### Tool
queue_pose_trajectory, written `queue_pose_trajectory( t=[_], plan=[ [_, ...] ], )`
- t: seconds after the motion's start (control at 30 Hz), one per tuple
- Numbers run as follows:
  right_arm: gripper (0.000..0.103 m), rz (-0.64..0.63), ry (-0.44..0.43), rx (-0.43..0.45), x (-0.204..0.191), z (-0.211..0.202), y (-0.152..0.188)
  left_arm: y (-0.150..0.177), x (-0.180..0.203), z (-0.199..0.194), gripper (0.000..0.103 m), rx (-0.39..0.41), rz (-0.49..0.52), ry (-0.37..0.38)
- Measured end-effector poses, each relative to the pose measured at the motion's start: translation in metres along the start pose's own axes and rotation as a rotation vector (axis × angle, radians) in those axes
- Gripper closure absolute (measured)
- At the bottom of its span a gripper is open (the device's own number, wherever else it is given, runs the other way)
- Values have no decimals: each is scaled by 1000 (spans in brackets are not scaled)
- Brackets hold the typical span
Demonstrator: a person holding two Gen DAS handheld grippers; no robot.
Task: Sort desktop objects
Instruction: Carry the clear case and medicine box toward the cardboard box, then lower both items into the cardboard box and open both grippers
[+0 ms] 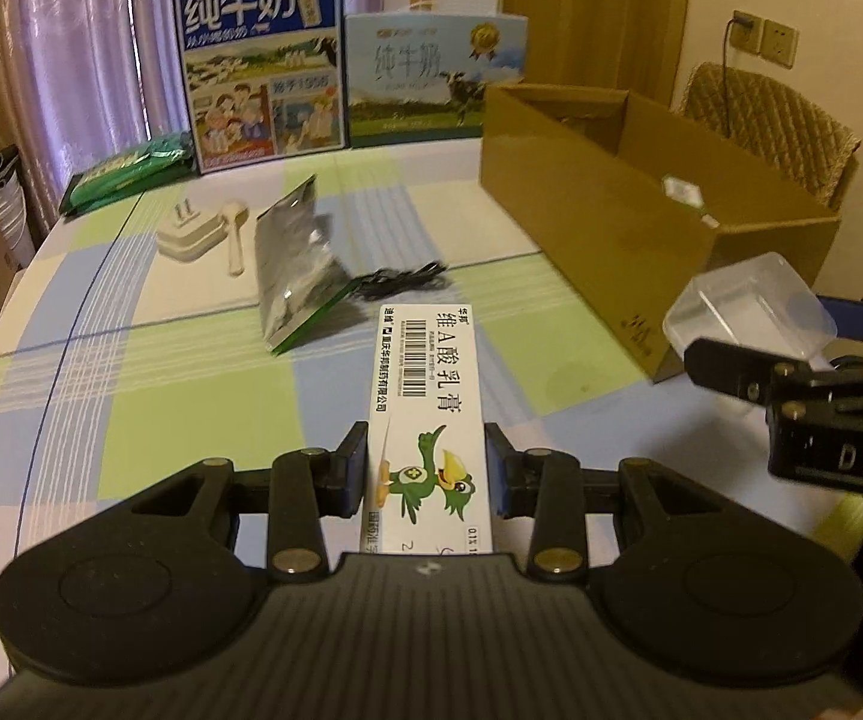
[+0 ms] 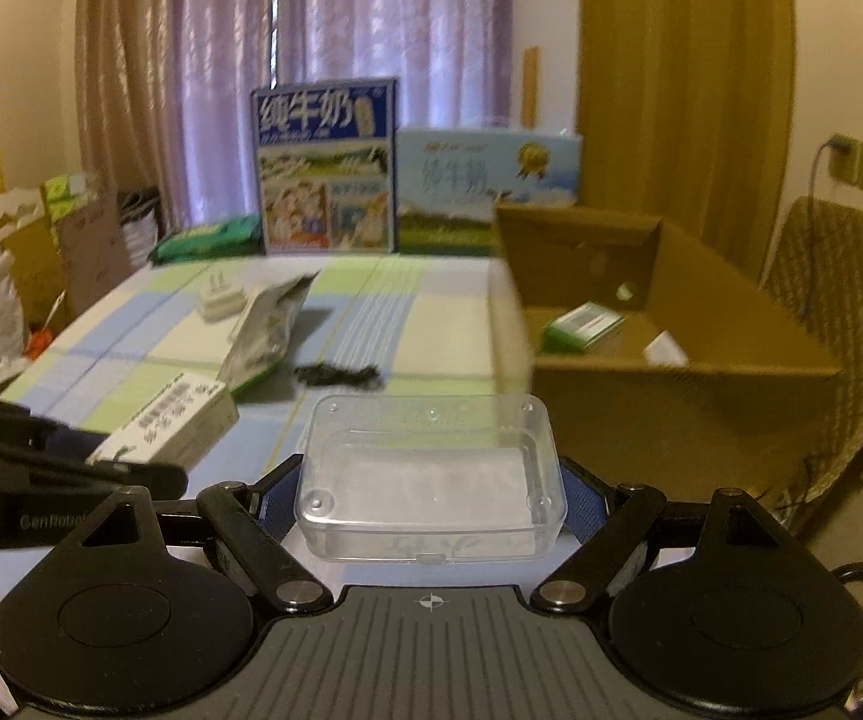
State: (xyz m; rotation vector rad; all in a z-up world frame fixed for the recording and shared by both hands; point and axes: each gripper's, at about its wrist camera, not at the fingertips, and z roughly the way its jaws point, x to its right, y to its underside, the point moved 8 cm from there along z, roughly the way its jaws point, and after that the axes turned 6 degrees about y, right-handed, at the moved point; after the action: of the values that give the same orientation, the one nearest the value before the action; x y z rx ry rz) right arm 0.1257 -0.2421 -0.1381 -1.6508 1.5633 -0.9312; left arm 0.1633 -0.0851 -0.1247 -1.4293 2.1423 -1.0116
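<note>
The ointment carton (image 1: 428,420) is clamped lengthwise by the left tongs (image 1: 426,474), closed on its sides. The clear plastic case (image 2: 431,480) is gripped by the right tongs (image 2: 431,501) above the bench (image 1: 131,372), presumably for dropping into the cardboard box (image 2: 671,360) nearby.

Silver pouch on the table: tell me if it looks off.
The pouch is crumpled and leans to one side, its torn-looking top open. A black cable lies in a loose tangle beside it. Whether anything spilled cannot be told.
</note>
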Motion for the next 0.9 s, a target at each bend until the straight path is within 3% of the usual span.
queue_pose_trajectory(
  t=[0.33, 0.9],
  plan=[
    [21, 80, 74, 56, 56, -20, -30, -31, 46, -3, 70, 23, 50, 64],
    [21, 139, 135, 79, 136, 0, -72, -119, 120, 41, 70, 59, 77, 225]
  ],
)
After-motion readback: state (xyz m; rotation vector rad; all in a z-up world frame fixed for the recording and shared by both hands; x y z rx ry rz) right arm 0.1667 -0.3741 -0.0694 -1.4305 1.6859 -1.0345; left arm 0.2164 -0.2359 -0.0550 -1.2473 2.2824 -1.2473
